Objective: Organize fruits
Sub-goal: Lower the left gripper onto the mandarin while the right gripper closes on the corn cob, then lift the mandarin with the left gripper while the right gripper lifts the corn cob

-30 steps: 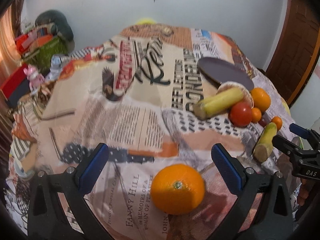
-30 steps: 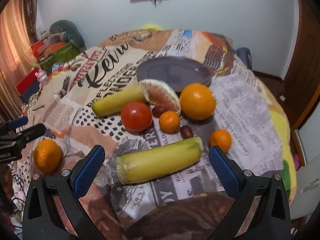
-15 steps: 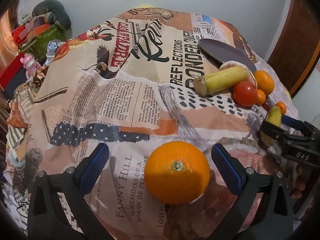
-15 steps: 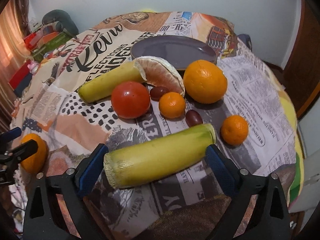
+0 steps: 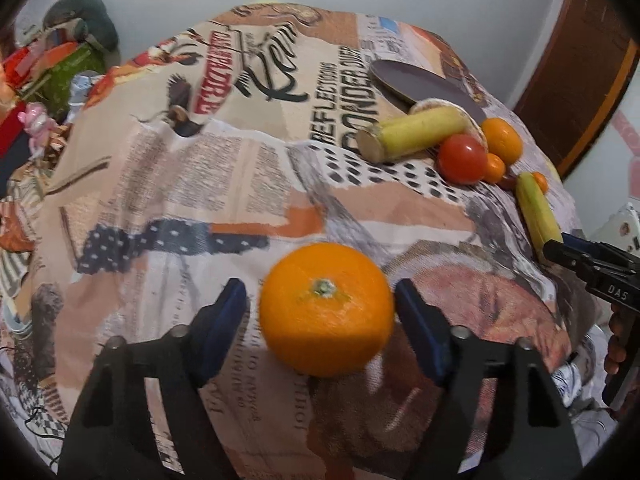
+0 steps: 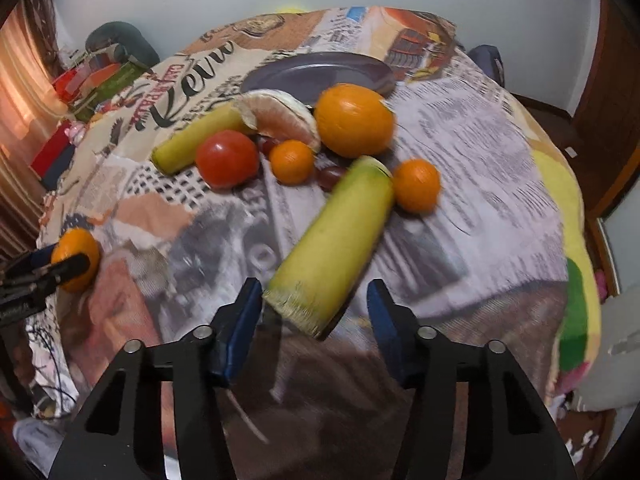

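Note:
A large orange (image 5: 326, 310) sits on the patterned cloth between the blue pads of my left gripper (image 5: 320, 320); the jaws are narrowed around it with small gaps on both sides. A yellow-green banana piece (image 6: 334, 240) lies with its cut end between the pads of my right gripper (image 6: 314, 308), jaws narrowed with a gap on each side. Behind it lie a tomato (image 6: 227, 159), a second banana piece (image 6: 198, 138), a peeled citrus half (image 6: 280, 116), a big orange (image 6: 354, 120), two small oranges (image 6: 416, 185) and a dark plate (image 6: 316, 74).
The table is covered by a newspaper-print cloth (image 5: 224, 184). Cluttered boxes and a toy (image 5: 38, 120) stand off its left side. A wooden door (image 5: 580, 72) is at the right. The right gripper also shows in the left wrist view (image 5: 592, 268).
Both grippers moved forward and their jaws narrowed: the left around the large orange, the right around the banana piece's cut end. The banana piece now points away from the right gripper.

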A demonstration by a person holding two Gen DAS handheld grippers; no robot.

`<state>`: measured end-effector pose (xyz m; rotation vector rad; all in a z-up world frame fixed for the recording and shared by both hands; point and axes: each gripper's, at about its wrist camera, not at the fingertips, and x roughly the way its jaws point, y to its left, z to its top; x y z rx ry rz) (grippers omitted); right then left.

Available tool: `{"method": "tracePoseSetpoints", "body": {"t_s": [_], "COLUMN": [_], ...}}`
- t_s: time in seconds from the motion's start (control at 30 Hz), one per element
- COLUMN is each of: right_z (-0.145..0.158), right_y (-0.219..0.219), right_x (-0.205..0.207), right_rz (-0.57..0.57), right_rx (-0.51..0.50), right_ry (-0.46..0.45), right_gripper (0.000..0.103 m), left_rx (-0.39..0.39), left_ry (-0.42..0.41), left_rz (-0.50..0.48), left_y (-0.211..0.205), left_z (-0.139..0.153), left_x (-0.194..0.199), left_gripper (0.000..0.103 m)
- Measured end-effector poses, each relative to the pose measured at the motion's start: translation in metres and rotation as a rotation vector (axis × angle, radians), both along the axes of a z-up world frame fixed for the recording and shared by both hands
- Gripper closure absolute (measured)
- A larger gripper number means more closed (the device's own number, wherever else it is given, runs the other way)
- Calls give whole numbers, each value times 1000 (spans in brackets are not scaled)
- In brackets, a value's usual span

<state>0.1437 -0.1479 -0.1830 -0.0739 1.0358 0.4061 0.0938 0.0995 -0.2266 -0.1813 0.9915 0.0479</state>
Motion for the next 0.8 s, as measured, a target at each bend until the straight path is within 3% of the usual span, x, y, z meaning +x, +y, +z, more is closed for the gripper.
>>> {"method": "tracePoseSetpoints", "body": {"t_s": [0.13,0.33,0.57,0.67,0.8], "right_z": [7,22,-2,-18,-18], "right_y": [-14,-6,4,0,-5], "right_x": [-3,10,35,39,38], "right_rz": [-18,-21,-23,-42,-60], "right_rx": [41,29,8,47,96], "right_ry": [19,-58,-25,29,16], "right_gripper": [54,54,54,53,58], "left_rx": [24,1,8,-6,0], "left_ry": [-1,12,6,-1,-24], "left_rz": [-5,-4,-1,10,8], "left_y": [-4,-1,0,2,0], "left_z": [0,1,5,8,17], "left_x": [-1,0,3,7,14], "left_gripper": [37,38,38,38,38]}}
